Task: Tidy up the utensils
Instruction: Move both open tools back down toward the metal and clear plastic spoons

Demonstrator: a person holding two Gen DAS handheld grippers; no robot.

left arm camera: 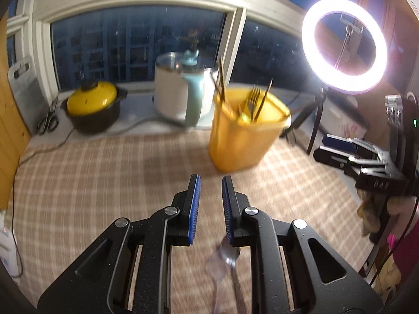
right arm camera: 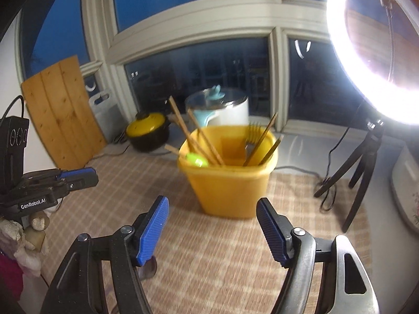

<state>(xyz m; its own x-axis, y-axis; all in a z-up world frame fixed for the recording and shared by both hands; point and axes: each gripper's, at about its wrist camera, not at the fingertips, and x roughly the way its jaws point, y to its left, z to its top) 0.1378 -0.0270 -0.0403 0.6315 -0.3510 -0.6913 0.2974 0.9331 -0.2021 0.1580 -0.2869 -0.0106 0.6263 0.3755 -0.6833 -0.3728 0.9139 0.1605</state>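
Hovering empty, narrow-gapped left tongs [left arm camera: 210, 180] should descend squarely over the tabletop spoon [left arm camera: 230, 252] before lifting toward the yellow utensil bin [right arm camera: 226, 172], right tongs [right arm camera: 212, 209] spread wide and empty.

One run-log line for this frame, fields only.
left gripper: open, empty | right gripper: open, empty | yellow bin: holds chopsticks, fork | spoon: on tablecloth
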